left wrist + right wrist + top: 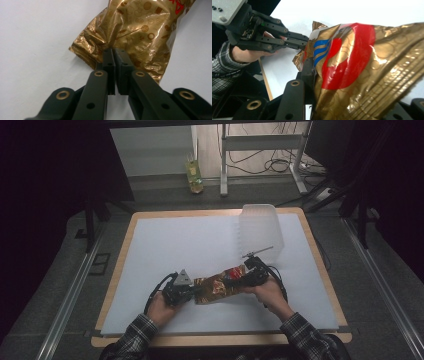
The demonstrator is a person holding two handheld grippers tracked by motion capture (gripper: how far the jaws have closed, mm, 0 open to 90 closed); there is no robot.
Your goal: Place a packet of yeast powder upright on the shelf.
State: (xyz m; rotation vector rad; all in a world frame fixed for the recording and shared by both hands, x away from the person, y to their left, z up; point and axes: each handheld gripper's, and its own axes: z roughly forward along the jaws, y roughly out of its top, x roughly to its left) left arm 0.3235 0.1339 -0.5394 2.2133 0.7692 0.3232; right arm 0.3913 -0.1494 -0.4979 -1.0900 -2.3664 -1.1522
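Left tongs [115, 53] clamped on gold snack bag [218, 285] end seal; right tongs [239, 279] clamped on opposite end; pull apart steadily, bag low over bench [165, 245]

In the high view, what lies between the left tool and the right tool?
In the high view, the gold snack bag spans the stretch between the left tool and the right tool. Each tool is shut on one end of it.

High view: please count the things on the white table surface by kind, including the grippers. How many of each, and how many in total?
Gold snack bag: 1
Translucent plastic container: 1
Grippers: 2, the left gripper and the right gripper, each shut on an end of the bag
Total: 4
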